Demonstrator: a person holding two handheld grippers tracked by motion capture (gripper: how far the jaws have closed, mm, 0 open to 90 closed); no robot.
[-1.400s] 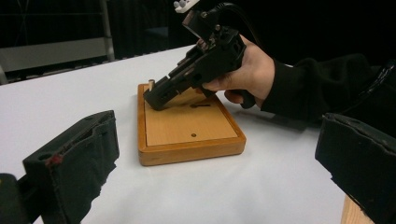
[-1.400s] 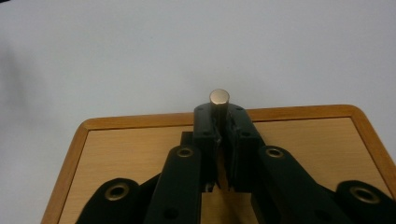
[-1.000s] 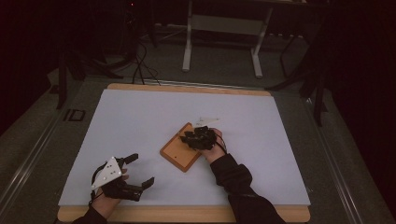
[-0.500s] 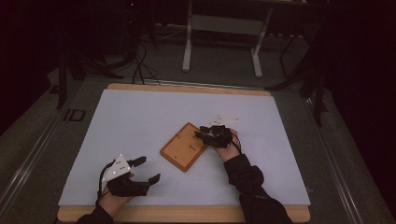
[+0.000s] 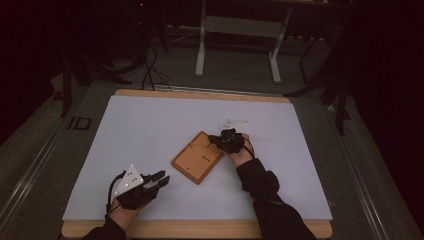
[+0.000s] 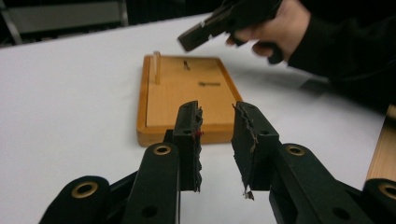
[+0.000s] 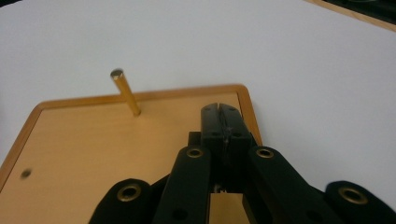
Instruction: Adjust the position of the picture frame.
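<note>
On the white desk (image 5: pixel 150 130), the wooden board (image 5: pixel 198 157) lies flat mid-surface, its brass peg (image 7: pixel 125 91) upright near a corner. The right gripper (image 5: pixel 226 140), jaws closed on nothing, hovers above the board's edge; the left gripper (image 5: pixel 161 178), jaws just narrowing and empty, waits nearby, presumably to steady the board.

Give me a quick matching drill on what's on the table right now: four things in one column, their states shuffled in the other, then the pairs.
1. left gripper
2. right gripper
3. wooden board
4. peg

A. stands up from the board near one edge
B. jaws pressed together, nothing between them
C. lies flat on the white mat
D. jaws apart, nothing between them, having just been closing

Pairs: 1-D, 2-B, 3-C, 4-A
</note>
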